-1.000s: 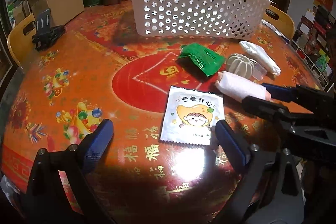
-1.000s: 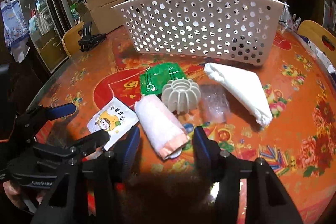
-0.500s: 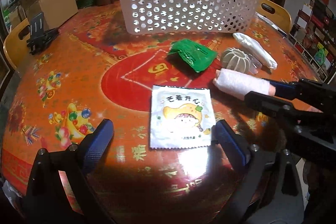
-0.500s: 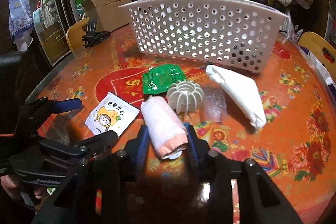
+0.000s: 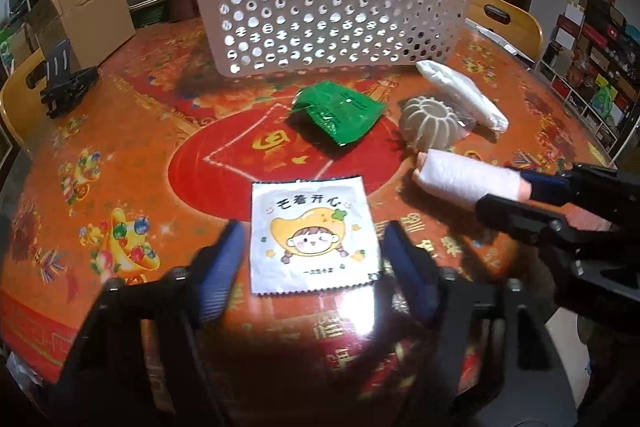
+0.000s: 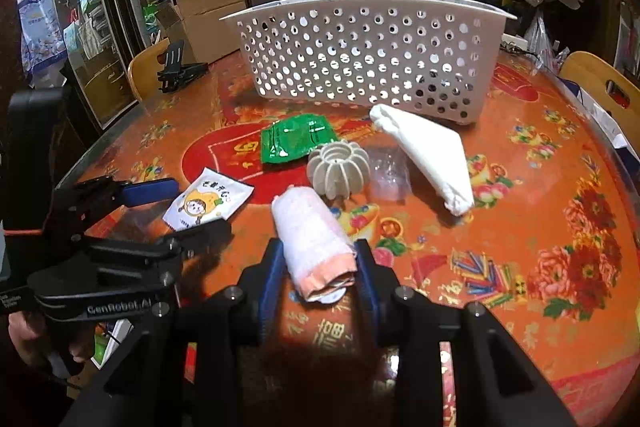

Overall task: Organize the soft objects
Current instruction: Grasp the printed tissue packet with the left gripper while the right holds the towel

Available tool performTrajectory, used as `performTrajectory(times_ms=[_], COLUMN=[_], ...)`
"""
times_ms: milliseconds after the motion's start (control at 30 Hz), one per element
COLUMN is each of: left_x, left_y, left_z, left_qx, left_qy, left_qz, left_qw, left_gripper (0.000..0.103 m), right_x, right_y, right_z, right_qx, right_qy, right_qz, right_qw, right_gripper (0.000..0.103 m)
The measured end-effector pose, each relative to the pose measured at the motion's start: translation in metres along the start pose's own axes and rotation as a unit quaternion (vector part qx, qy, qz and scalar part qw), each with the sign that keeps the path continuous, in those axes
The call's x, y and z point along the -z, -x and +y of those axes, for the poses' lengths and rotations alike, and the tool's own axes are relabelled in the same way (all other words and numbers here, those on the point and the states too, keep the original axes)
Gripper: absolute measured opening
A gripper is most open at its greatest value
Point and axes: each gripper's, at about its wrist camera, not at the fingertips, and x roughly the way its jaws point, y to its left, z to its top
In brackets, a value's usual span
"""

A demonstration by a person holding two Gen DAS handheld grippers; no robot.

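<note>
A white cartoon sachet (image 5: 314,229) lies flat on the table between the pads of my left gripper (image 5: 314,247), which is open around it, jaws not touching; the sachet also shows in the right wrist view (image 6: 208,199). My right gripper (image 6: 320,259) is shut on a rolled pink-white towel (image 6: 312,231), also seen from the left wrist (image 5: 464,179). A green packet (image 5: 340,115), a ribbed white ball (image 5: 430,123), a clear wrapper (image 6: 388,171) and a folded white cloth (image 6: 428,151) lie before a white perforated basket (image 5: 332,19).
The round table (image 5: 120,155) has a red-orange patterned cover. A black clip stand (image 5: 64,83) sits at the far left. Wooden chairs (image 6: 600,95) ring the table. Boxes, stacked containers and bags stand behind the basket.
My left gripper's jaws have narrowed around the sachet, which now lies squarer between them. My right gripper has closed onto the rolled towel.
</note>
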Motion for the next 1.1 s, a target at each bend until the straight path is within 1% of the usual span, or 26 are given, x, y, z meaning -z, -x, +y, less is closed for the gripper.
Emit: performTrajectory(times_ms=[33,67,133,333,733,867,967,1100], left_x=[0.0,0.0,0.0,0.0,0.002,0.001,0.0,-0.001], left_y=[0.0,0.001,0.003,0.003,0.004,0.004,0.003,0.002], left_z=[-0.001,-0.001,0.0,0.003,0.007,0.008,0.009,0.011], left_qx=[0.001,0.001,0.004,0.006,0.011,0.011,0.012,0.009], left_qy=[-0.001,-0.001,-0.002,0.001,0.0,0.002,0.004,0.006], left_qz=[0.0,-0.003,-0.006,-0.008,-0.012,-0.012,-0.013,-0.016], left_qw=[1.0,1.0,1.0,0.9999,0.9999,0.9999,0.9998,0.9998], left_gripper=[0.059,0.054,0.047,0.04,0.039,0.039,0.039,0.039], right_x=[0.001,0.001,0.002,-0.001,-0.016,-0.021,-0.024,-0.027], right_y=[0.0,0.0,0.001,-0.004,-0.018,-0.021,-0.025,-0.031], right_z=[0.0,-0.001,-0.001,-0.001,0.007,0.011,0.013,0.017], right_qx=[-0.002,-0.003,-0.005,-0.013,-0.017,-0.017,-0.02,-0.012], right_qy=[-0.001,-0.002,-0.003,-0.003,0.018,0.029,0.035,0.046], right_qz=[0.0,-0.001,0.0,0.006,0.016,0.018,0.019,0.024], right_qw=[1.0,1.0,1.0,1.0,1.0,0.999,0.999,0.999], right_gripper=[0.035,0.035,0.035,0.036,0.037,0.042,0.043,0.043])
